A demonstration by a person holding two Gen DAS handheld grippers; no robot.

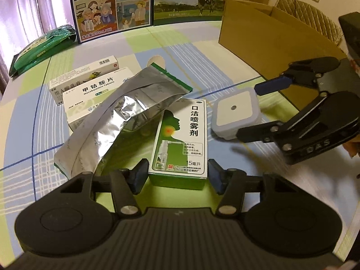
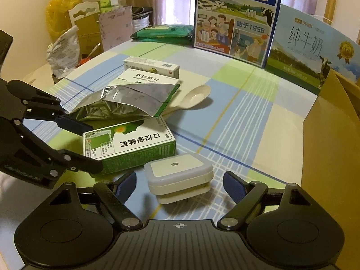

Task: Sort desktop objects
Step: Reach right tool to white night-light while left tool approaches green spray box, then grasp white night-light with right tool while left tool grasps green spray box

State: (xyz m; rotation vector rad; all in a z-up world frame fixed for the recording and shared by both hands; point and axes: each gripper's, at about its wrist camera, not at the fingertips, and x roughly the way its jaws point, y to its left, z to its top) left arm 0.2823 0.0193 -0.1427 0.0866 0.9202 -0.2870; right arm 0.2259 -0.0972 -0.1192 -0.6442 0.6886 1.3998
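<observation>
Far ahead of both tools, two tall printed milk cartons (image 2: 234, 15) stand at the back of the checked-cloth surface (image 2: 243, 121). An open brown cardboard box (image 1: 265, 36), its inside hidden, sits right of the right tool (image 2: 180, 184). A crumpled silver foil pouch (image 1: 117, 117) lies gaping over three flat medicine boxes. The green-and-white spray box (image 1: 182, 139) lies between the spread fingers of the left tool (image 1: 177, 175). One small square white-and-grey plug-in night light (image 2: 177, 177) sits between the right tool's spread fingers, untouched.

Home interior: pale purple curtains (image 1: 29, 4) hanging behind a table under a green-and-blue checked cloth (image 1: 139, 42). Blue printed milk cartons (image 2: 236, 15) and white medicine boxes (image 1: 90, 85) sitting out.
</observation>
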